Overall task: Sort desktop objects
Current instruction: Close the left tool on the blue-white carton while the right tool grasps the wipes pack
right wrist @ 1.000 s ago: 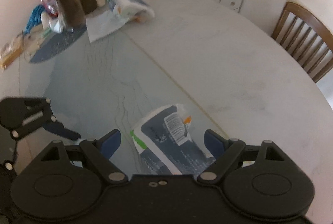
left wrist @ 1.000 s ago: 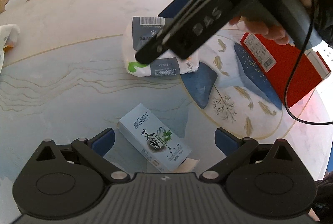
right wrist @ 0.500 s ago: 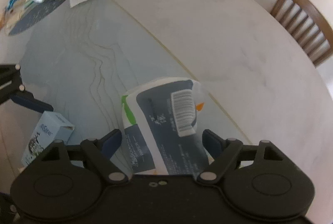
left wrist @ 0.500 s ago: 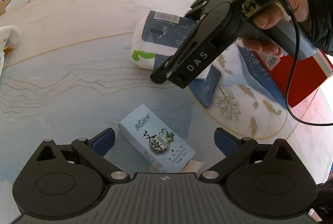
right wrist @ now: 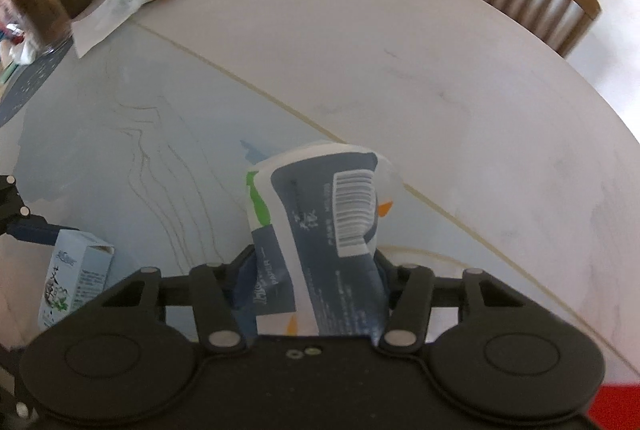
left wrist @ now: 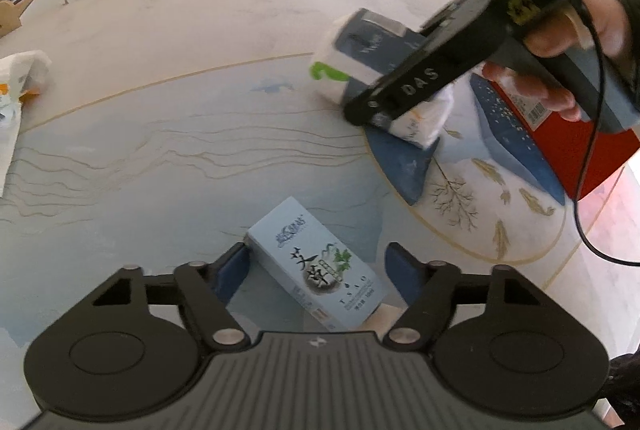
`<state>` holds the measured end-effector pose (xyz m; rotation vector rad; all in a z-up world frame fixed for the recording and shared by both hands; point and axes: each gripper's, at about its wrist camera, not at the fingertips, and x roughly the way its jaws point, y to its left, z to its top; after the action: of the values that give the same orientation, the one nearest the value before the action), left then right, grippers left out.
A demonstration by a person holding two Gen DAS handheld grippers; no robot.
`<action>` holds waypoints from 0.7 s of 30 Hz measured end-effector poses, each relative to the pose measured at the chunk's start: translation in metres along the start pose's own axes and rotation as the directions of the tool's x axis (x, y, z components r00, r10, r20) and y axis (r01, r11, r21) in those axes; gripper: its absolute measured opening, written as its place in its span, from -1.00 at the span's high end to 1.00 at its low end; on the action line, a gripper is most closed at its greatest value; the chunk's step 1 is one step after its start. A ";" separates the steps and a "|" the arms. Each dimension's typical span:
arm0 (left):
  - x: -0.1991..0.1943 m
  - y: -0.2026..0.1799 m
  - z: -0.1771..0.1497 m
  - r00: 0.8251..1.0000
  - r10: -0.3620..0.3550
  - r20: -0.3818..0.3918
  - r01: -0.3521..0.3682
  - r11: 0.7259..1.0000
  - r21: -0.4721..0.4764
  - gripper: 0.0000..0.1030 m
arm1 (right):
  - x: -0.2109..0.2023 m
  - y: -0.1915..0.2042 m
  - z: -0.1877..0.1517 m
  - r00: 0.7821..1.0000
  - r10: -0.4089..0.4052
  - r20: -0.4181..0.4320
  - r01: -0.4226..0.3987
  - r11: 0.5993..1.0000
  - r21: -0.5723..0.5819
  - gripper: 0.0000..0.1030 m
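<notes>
Tissue pack point(right wrist: 320, 230) is squeezed by the closing right gripper point(right wrist: 312, 294); pale blue box point(left wrist: 320, 266) is bracketed, ungripped, by the closing left gripper point(left wrist: 316, 270) on the table point(left wrist: 160, 150).

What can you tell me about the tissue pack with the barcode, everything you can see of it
The tissue pack is a soft plastic-wrapped bundle, white with slate-blue panels, a green mark at one end, small orange accents and a white barcode label. It looks squeezed narrow at the waist where the right gripper is closing on it, blue pads pressing both sides. In the left wrist view it sits tilted, one corner down on the table beside a red box. Whether it is fully lifted is unclear.
</notes>
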<state>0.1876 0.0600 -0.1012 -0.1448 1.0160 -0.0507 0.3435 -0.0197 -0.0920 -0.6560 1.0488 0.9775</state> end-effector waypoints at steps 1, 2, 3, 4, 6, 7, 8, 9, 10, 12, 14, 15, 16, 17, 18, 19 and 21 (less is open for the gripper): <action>0.000 0.001 0.000 1.000 0.000 -0.001 0.000 1.000 -0.002 -0.34 | -0.001 -0.001 -0.003 1.000 -0.005 0.001 0.005 1.000 0.011 -0.01; -0.001 0.003 0.000 1.000 -0.004 -0.003 0.004 1.000 -0.006 -0.31 | -0.002 -0.002 -0.005 1.000 -0.009 0.000 0.009 1.000 0.024 -0.01; -0.001 0.004 0.000 1.000 -0.008 -0.004 0.008 1.000 -0.008 -0.29 | -0.003 -0.003 -0.008 1.000 -0.013 -0.001 0.013 0.999 0.036 0.00; -0.002 0.006 0.000 1.000 -0.011 -0.006 0.011 1.000 -0.008 -0.28 | -0.004 -0.003 -0.010 1.000 -0.017 -0.003 0.017 0.999 0.044 0.00; -0.003 0.010 0.000 1.000 -0.010 -0.010 0.010 1.000 0.004 -0.26 | -0.008 -0.006 -0.016 1.000 -0.023 -0.008 0.024 0.998 0.062 0.02; -0.005 0.012 -0.001 1.000 -0.008 -0.011 0.008 1.000 0.010 -0.26 | -0.009 -0.006 -0.019 1.000 -0.026 -0.011 0.027 0.997 0.072 0.02; -0.006 0.013 -0.001 1.000 -0.008 -0.011 0.008 1.000 0.016 -0.25 | -0.011 -0.006 -0.023 0.999 -0.029 -0.012 0.030 0.996 0.080 0.03; -0.006 0.014 -0.002 1.000 -0.007 -0.013 0.007 1.000 0.023 -0.25 | -0.012 -0.006 -0.026 0.999 -0.031 -0.013 0.032 0.996 0.085 0.03; -0.007 0.015 -0.002 1.000 -0.005 -0.015 0.006 1.000 0.029 -0.24 | -0.013 -0.005 -0.029 0.999 -0.033 -0.015 0.034 0.995 0.092 0.04; -0.008 0.017 -0.004 1.000 -0.009 -0.015 0.009 1.000 0.027 -0.13 | -0.016 -0.003 -0.035 0.999 -0.038 -0.021 0.040 0.994 0.106 0.06; -0.008 0.016 -0.004 1.000 -0.009 -0.015 0.010 1.000 0.030 0.09 | -0.017 0.005 -0.039 0.999 -0.043 -0.025 0.045 0.992 0.117 0.09; -0.008 0.015 -0.005 1.000 0.004 -0.013 -0.004 0.999 0.038 0.21 | -0.019 0.007 -0.042 0.999 -0.045 -0.027 0.048 0.991 0.124 0.13; -0.008 0.014 -0.005 1.000 0.013 -0.011 -0.012 0.999 0.044 0.25 | -0.020 0.009 -0.046 0.999 -0.046 -0.028 0.049 0.991 0.128 0.14; -0.008 0.014 -0.006 1.000 0.016 -0.010 -0.016 0.999 0.047 0.28 | -0.022 0.012 -0.049 0.998 -0.050 -0.029 0.053 0.990 0.132 0.15; -0.008 0.014 -0.006 1.000 0.015 -0.011 -0.014 0.999 0.047 0.30 | -0.024 0.015 -0.053 0.998 -0.052 -0.030 0.056 0.989 0.137 0.17; -0.009 0.015 -0.006 1.000 0.013 -0.011 -0.012 0.999 0.044 0.32 | -0.023 0.020 -0.054 0.998 -0.051 -0.030 0.055 0.988 0.142 0.20; -0.008 0.015 -0.006 1.000 0.011 -0.012 -0.010 0.999 0.041 0.35 | -0.026 0.024 -0.059 0.999 -0.040 -0.031 0.044 0.987 0.156 0.25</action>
<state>0.1778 0.0752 -0.1000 -0.1015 1.0269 -0.0628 0.2935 -0.0673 -0.0907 -0.5611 1.1201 0.8421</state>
